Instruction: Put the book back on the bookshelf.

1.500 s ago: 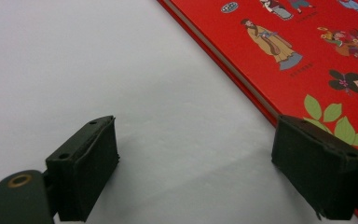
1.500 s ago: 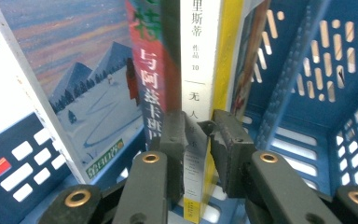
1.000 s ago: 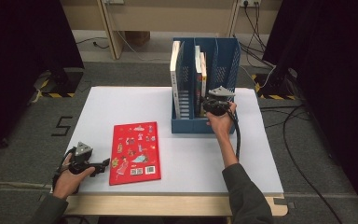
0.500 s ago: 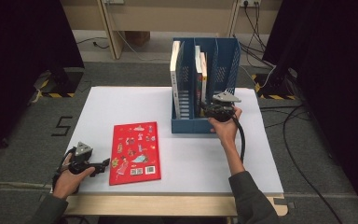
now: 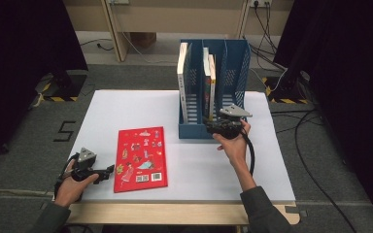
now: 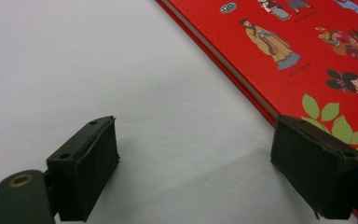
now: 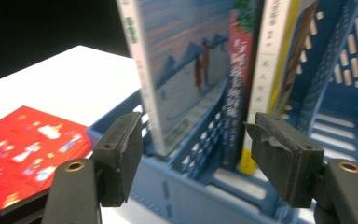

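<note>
Right gripper [image 5: 212, 127] just opened wide at front of blue file rack [image 5: 233, 63], books [image 5: 208, 80] upright inside. Left gripper [image 5: 108, 171] parted, empty, beside flat red picture book [image 5: 141, 158].

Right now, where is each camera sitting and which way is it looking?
High view: above the person's side, looking forward and down at the table; both forearms, left gripper and right gripper show.
Left gripper view: rides the left gripper, low over the table; its open jaws frame the red book's edge.
Right gripper view: faces the blue rack and its books; jaws open.
All three share the red book.
</note>
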A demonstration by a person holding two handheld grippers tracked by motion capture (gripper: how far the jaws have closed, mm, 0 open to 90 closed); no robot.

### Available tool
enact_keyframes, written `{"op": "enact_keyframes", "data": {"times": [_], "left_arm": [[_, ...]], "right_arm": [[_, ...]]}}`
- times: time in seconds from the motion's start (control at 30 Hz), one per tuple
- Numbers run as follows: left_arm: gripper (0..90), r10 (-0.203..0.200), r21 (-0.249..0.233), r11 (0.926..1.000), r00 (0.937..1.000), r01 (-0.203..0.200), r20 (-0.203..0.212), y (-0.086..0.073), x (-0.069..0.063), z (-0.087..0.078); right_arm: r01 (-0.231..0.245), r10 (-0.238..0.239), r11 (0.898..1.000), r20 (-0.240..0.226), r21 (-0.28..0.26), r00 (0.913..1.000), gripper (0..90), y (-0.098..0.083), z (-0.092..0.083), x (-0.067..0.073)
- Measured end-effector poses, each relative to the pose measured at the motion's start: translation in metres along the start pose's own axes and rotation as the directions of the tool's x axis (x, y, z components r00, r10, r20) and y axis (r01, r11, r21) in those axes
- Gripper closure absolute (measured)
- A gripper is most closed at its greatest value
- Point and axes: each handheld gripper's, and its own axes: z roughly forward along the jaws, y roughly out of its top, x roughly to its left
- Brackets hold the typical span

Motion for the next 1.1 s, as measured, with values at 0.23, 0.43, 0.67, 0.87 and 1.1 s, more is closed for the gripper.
{"op": "enact_keyframes", "data": {"times": [0.23,0.43,0.67,0.87,1.1], "left_arm": [[14.1,0.005,0.000,1.0000,1.0000,-0.005,0.001,-0.001,0.000,-0.001],[14.0,0.001,-0.004,1.0000,1.0000,0.000,0.004,-0.001,0.000,-0.001],[13.9,0.000,-0.003,1.0000,1.0000,0.000,0.004,-0.001,0.000,-0.001],[14.0,0.000,-0.007,1.0000,1.0000,0.000,0.005,-0.001,0.000,-0.001],[14.0,0.000,-0.007,1.0000,1.0000,0.000,0.005,-0.001,0.000,-0.001]], "right_arm": [[-0.025,0.026,1.000,-0.024,0.018,0.9994,31.2,-0.013,-0.007,0.007],[-0.061,0.062,0.998,-0.055,0.029,0.9965,28.9,-0.024,-0.008,0.010],[-0.089,0.093,0.995,-0.097,0.035,0.9910,24.9,-0.031,-0.007,0.016],[-0.130,0.135,0.991,-0.158,0.040,0.9782,22.0,-0.036,-0.002,0.023],[-0.126,0.136,0.990,-0.192,0.061,0.9720,21.1,-0.041,0.005,0.035]]}}
